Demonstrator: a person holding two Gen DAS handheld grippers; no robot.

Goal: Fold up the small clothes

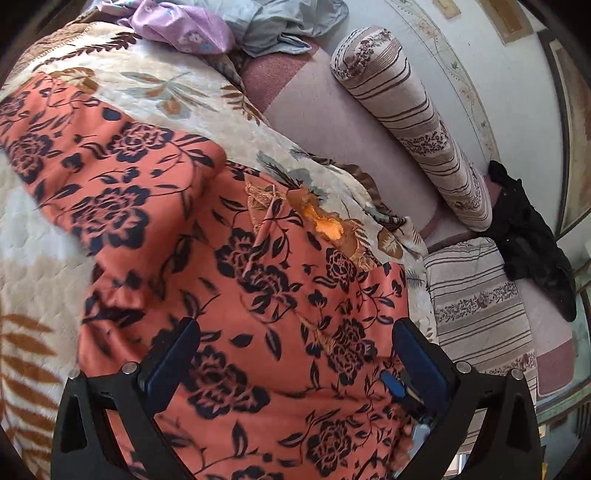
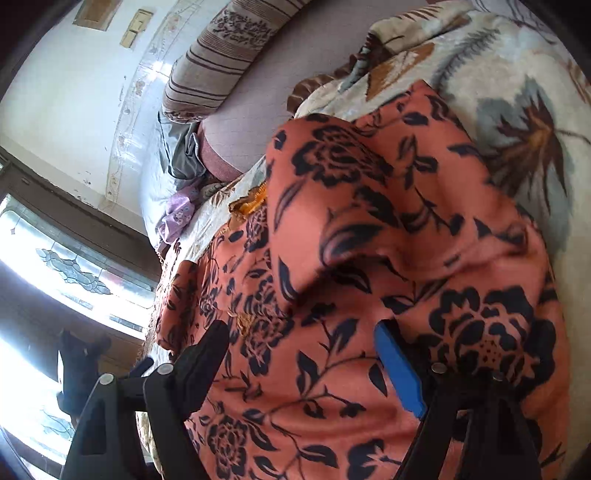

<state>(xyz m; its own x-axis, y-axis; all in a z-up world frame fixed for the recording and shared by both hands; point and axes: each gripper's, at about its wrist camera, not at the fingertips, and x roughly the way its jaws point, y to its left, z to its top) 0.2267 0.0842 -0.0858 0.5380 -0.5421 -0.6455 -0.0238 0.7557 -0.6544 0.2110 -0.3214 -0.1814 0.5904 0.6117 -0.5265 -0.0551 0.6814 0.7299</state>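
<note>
Over the orange floral garment (image 1: 229, 280), both tools (image 1: 295, 343) (image 2: 306, 343) gape wide.

Count, both wrist views combined: one orange floral garment (image 1: 207, 229) (image 2: 388, 229); one cream leaf-print blanket (image 1: 177, 96) (image 2: 517, 110); two striped cushions, a long roll (image 1: 417, 125) and a flat one (image 1: 476, 306); one lilac flowered cloth (image 1: 181, 26) (image 2: 179, 210); one grey cloth (image 1: 280, 26) (image 2: 184, 151); one black garment (image 1: 532, 240); two grippers, left gripper (image 1: 295, 347) and right gripper (image 2: 306, 350).
</note>
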